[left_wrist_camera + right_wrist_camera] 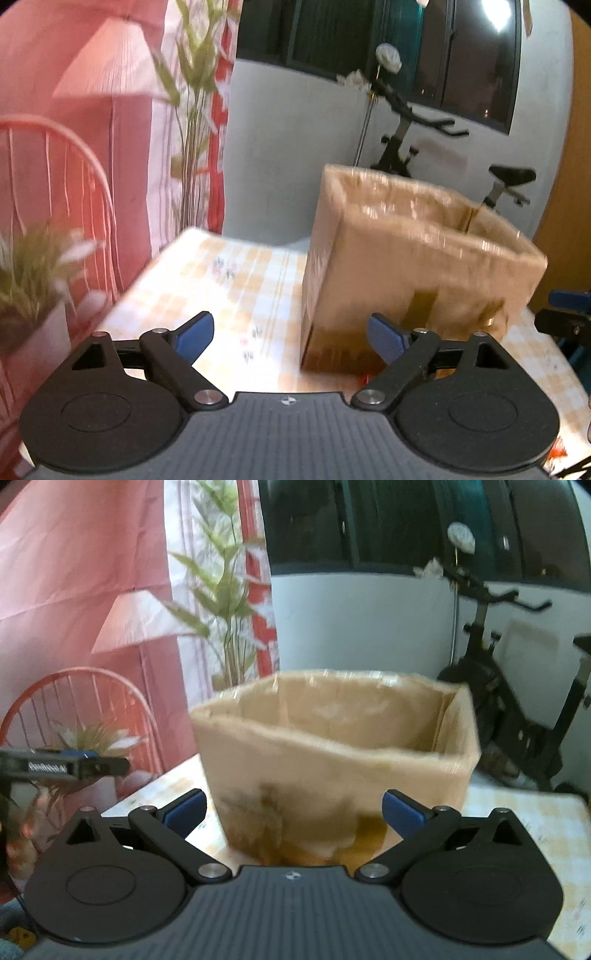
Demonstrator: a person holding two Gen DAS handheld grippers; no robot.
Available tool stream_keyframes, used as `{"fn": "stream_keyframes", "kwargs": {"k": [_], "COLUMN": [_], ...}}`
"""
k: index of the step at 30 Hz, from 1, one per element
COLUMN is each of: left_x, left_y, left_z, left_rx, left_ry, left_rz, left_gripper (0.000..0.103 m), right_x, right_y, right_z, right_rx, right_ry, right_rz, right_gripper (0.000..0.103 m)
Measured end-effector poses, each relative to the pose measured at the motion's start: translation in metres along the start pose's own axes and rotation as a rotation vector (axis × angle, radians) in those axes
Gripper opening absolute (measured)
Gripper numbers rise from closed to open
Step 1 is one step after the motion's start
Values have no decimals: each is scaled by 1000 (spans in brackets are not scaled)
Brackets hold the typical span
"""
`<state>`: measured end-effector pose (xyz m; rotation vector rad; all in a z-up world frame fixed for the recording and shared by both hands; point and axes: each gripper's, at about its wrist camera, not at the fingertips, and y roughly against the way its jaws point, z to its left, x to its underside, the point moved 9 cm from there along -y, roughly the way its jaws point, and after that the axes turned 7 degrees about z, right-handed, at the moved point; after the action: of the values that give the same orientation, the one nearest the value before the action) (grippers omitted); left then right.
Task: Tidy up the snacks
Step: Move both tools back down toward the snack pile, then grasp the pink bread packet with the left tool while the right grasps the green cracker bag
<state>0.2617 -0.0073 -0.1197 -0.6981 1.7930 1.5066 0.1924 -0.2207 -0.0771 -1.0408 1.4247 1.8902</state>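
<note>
Checkered table (236, 280) bears an upright, open-topped cardboard box (413, 266); left tongs (291, 338) and right tongs (293, 814) spread, empty.

Cardboard box (332, 760) motion-blurred, its inside hidden, exercise bike (517, 716) cut off

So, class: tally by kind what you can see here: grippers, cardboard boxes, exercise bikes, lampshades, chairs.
Grippers: 2, left gripper and right gripper
Cardboard box: 1
Exercise bike: 1
Lampshade: 1
Chair: 1
Total: 6
</note>
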Motion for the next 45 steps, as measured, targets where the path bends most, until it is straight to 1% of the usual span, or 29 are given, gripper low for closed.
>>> {"fn": "stream_keyframes", "kwargs": {"k": [7, 11, 15, 20, 23, 26, 29, 31, 32, 33, 37, 40, 42, 45], "left_x": [39, 58, 76, 88, 93, 99, 104, 108, 109, 111, 116, 119, 120, 122], "left_y": [-17, -24, -30, -34, -39, -44, -47, -50, -52, -53, -59, -65, -70, -75], "left_z": [-9, -20, -32, -42, -43, -43, -44, -46, -47, -48, -51, -55, -57, -58], "left_rx": [30, 46, 68, 85, 98, 110, 124, 128, 129, 129, 127, 123, 109, 78], "left_ry": [-9, -38, -52, -79, -75, -64, -63, -66, -68, -70, -82, -87, -86, -96], "left_rz": [70, 101, 136, 162, 187, 211, 235, 255, 263, 271, 297, 317, 314, 309], "left_gripper": [90, 90, 90, 90, 90, 90, 90, 90, 90, 90, 91, 91, 91, 91], "right_x": [40, 64, 87, 111, 119, 118, 115, 113, 112, 111, 115, 119, 123, 126], "right_y": [-11, -13, -12, -17, -25, -33, -42, -47, -49, -50, -55, -53, -51, -48], "right_z": [-5, -10, -16, -19, -15, -11, -8, -8, -7, -7, -10, -7, -5, -4], "right_rx": [43, 66, 81, 28, -9, -16, 8, 27, 33, 44, 62, 64, 63, 47], "right_ry": [-69, -91, -155, -275, -308, -298, -251, -229, -219, -214, -252, -243, -248, -268], "right_rz": [95, 154, 198, 251, 285, 298, 311, 309, 306, 301, 283, 275, 261, 248], "right_gripper": [103, 103, 103, 103, 103, 101, 99, 95, 90, 88, 89, 88, 88, 84]}}
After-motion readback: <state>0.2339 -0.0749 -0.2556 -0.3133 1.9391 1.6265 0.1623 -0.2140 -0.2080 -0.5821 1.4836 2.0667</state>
